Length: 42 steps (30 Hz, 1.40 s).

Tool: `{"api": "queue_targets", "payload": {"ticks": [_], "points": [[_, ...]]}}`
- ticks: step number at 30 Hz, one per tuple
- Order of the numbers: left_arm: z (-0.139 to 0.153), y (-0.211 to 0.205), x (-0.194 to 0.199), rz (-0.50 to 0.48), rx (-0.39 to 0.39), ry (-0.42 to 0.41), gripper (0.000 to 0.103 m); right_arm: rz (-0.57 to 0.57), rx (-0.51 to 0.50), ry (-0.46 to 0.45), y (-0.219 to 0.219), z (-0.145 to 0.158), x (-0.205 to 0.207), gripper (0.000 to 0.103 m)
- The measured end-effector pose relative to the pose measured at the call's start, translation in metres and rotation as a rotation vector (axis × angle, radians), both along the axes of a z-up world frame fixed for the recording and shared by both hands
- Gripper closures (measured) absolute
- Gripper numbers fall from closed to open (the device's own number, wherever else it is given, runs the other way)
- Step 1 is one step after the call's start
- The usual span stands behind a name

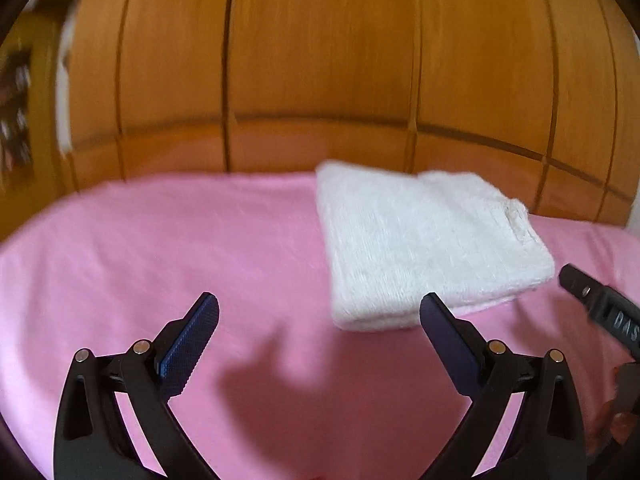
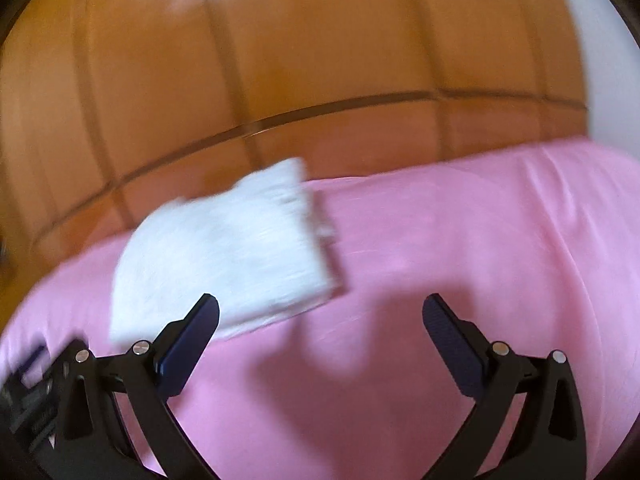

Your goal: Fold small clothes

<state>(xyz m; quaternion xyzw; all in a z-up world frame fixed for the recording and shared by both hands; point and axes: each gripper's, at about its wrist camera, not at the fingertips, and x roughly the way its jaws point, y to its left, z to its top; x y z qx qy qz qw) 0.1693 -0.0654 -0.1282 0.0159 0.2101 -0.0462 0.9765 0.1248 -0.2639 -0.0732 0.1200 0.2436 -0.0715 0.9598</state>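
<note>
A white knitted garment (image 1: 424, 240) lies folded into a thick rectangle on the pink sheet (image 1: 180, 240). My left gripper (image 1: 320, 308) is open and empty, held a little in front of the garment's near edge and to its left. In the right wrist view the same folded garment (image 2: 224, 248) lies ahead on the left, blurred. My right gripper (image 2: 320, 312) is open and empty, just to the right of the garment's near corner. Part of the right gripper (image 1: 600, 312) shows at the right edge of the left wrist view.
The pink sheet (image 2: 460, 260) covers a bed that ends at a wooden panelled wall (image 1: 320, 80) close behind the garment. A white wall (image 2: 600, 60) stands at the far right. Part of the left gripper (image 2: 36, 392) shows low at the left.
</note>
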Motion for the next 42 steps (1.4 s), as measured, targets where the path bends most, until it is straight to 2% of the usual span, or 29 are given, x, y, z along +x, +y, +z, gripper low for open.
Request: {"api": "queue_targets", "payload": {"ticks": [2, 4, 9, 15, 19, 23, 25, 29, 31, 37, 40, 42], "points": [[0.009, -0.002, -0.012, 0.039, 0.054, -0.044, 0.003, 0.023, -0.082, 0.017, 0.017, 0.006, -0.006, 0.002], [0.017, 0.0, -0.017, 0.045, 0.057, -0.049, 0.003, 0.03, -0.092, 0.0, 0.023, 0.01, -0.016, 0.002], [0.032, 0.024, -0.028, 0.064, -0.09, 0.011, 0.003, 0.025, -0.006, -0.031, 0.02, 0.023, -0.044, 0.002], [0.032, 0.037, -0.039, 0.05, -0.17, 0.104, 0.003, 0.043, -0.044, -0.011, 0.026, 0.036, -0.067, 0.002], [0.037, 0.036, -0.05, 0.072, -0.141, 0.103, 0.003, 0.071, -0.059, -0.003, 0.032, 0.044, -0.081, 0.002], [0.048, 0.026, -0.07, 0.07, -0.07, 0.047, 0.003, 0.074, -0.054, 0.003, 0.034, 0.052, -0.095, 0.002], [0.051, 0.024, -0.079, 0.06, -0.046, 0.05, 0.003, 0.073, -0.041, 0.002, 0.033, 0.057, -0.102, 0.002], [0.051, 0.027, -0.091, 0.015, -0.062, 0.107, 0.003, 0.09, -0.021, -0.021, 0.034, 0.065, -0.12, 0.002], [0.052, 0.03, -0.097, 0.004, -0.053, 0.109, 0.003, 0.095, -0.032, -0.027, 0.038, 0.067, -0.127, 0.002], [0.065, 0.046, -0.121, 0.004, -0.041, 0.042, 0.003, 0.105, -0.018, -0.043, 0.051, 0.076, -0.136, 0.002], [0.07, 0.053, -0.128, 0.042, -0.065, 0.002, 0.003, 0.116, -0.04, -0.053, 0.062, 0.08, -0.142, 0.002], [0.075, 0.053, -0.129, 0.029, -0.062, 0.003, 0.003, 0.123, -0.052, -0.053, 0.069, 0.082, -0.145, 0.002]]}}
